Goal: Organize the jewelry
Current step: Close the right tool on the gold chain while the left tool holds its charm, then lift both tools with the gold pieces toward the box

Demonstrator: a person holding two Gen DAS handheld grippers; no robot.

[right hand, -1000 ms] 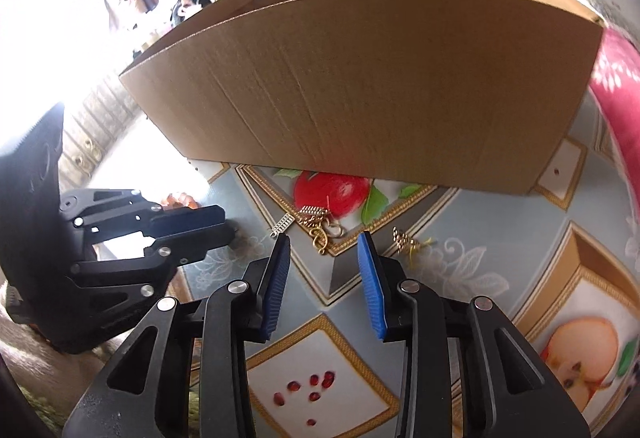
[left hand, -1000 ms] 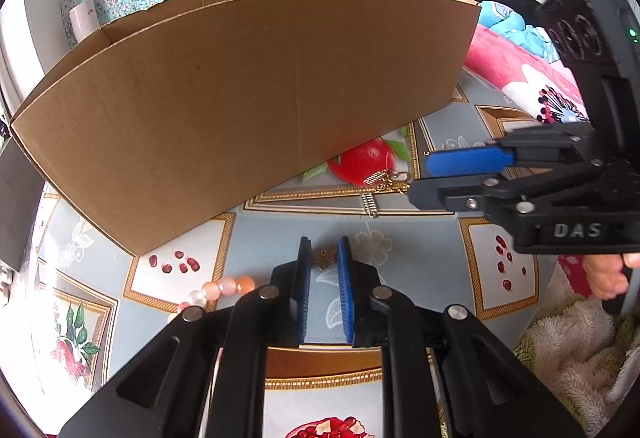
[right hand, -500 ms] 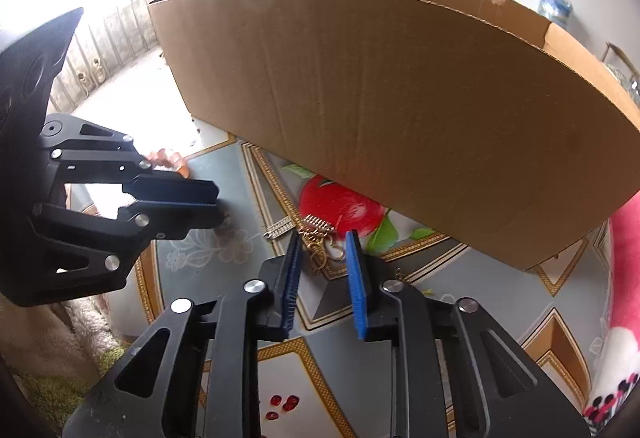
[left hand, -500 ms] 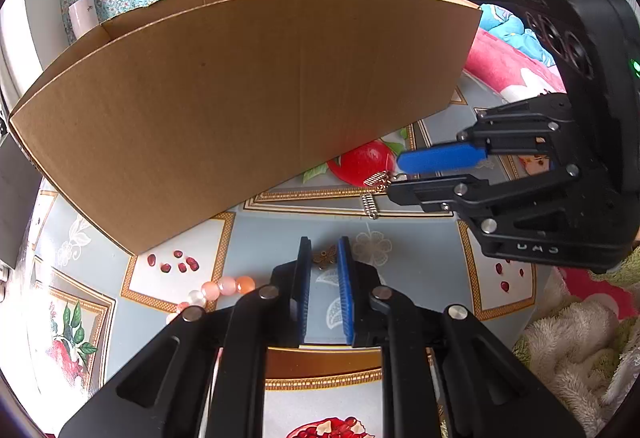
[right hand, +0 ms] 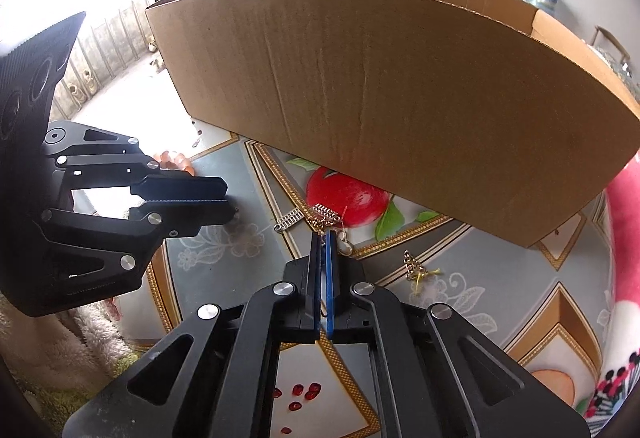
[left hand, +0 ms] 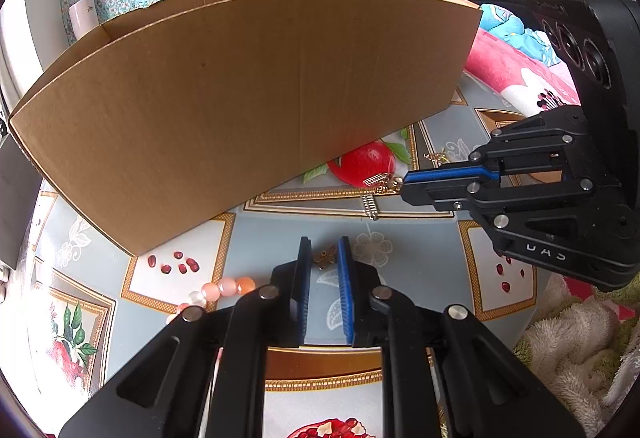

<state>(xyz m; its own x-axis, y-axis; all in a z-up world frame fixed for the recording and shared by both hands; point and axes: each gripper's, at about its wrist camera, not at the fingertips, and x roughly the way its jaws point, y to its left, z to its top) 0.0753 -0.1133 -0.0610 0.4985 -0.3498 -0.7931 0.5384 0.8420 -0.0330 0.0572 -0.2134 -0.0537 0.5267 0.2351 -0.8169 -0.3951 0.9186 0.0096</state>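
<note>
A cardboard box point(right hand: 400, 110) stands open-topped on a tabletop point(right hand: 500, 278) covered with a fruit-patterned cloth, and the jewelry lies on that cloth in front of the box wall. Just below the wall, over the printed red fruit, a gold earring point(right hand: 326, 220) with a small coil and hook is seen, and the right hand-held gripper point(right hand: 323, 238) is pressed together at its near edge. Its jaws have just been closing, and the earring's hook appears to be pinched at the very tips, though how firmly cannot be told. A silver coil piece point(right hand: 289, 219) lies just left of it, and a second gold earring point(right hand: 416, 270) lies farther right along the box wall, both untouched.

The left hand-held gripper point(left hand: 322, 258) is held nearly shut, farther from the box, with a narrow gap left between its jaws; a small bronze charm point(left hand: 325, 256) is seen at the tips, but whether it is gripped cannot be told. A string of pink beads point(left hand: 224, 288) lies to its left, near the box corner.

The step in hand is judged to be the pick-up of the earring. Next, a careful lift is called for, the piece being carried over the box rim and released inside; the thin hook could easily slip out.
</note>
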